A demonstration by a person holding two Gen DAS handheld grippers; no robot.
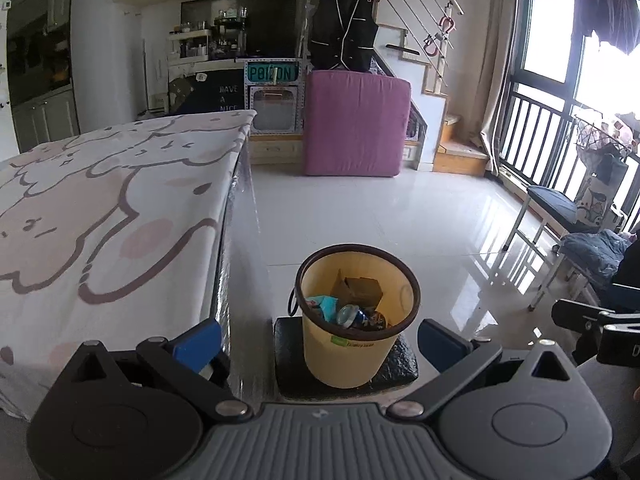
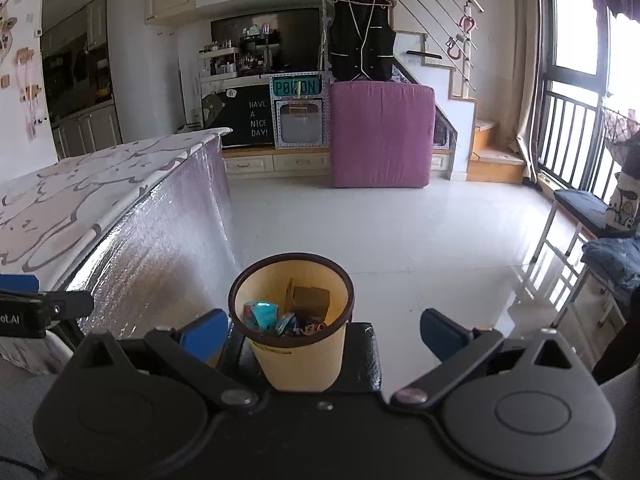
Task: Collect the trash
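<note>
A yellow waste bin [image 1: 352, 344] with a dark brown rim stands on a black stool [image 1: 400, 364] just ahead of both grippers. It holds a brown cardboard piece [image 1: 362, 290], a teal wrapper [image 1: 326, 306] and a crushed can [image 1: 354, 316]. My left gripper [image 1: 320, 340] is open and empty, its blue fingertips [image 1: 198, 344] wide apart either side of the bin. My right gripper [image 2: 324, 334] is open and empty too, above the same bin [image 2: 298, 352], with trash [image 2: 264, 314] inside. The right gripper's body shows at the left wrist view's right edge [image 1: 600, 332].
A table with a pink cartoon cloth [image 1: 100, 208] and a silver foil side [image 2: 160, 248] stands to the left. A purple cushion [image 1: 356, 124] leans upright across the white tiled floor. Chairs [image 1: 560, 216] with clothes stand by the window railing on the right.
</note>
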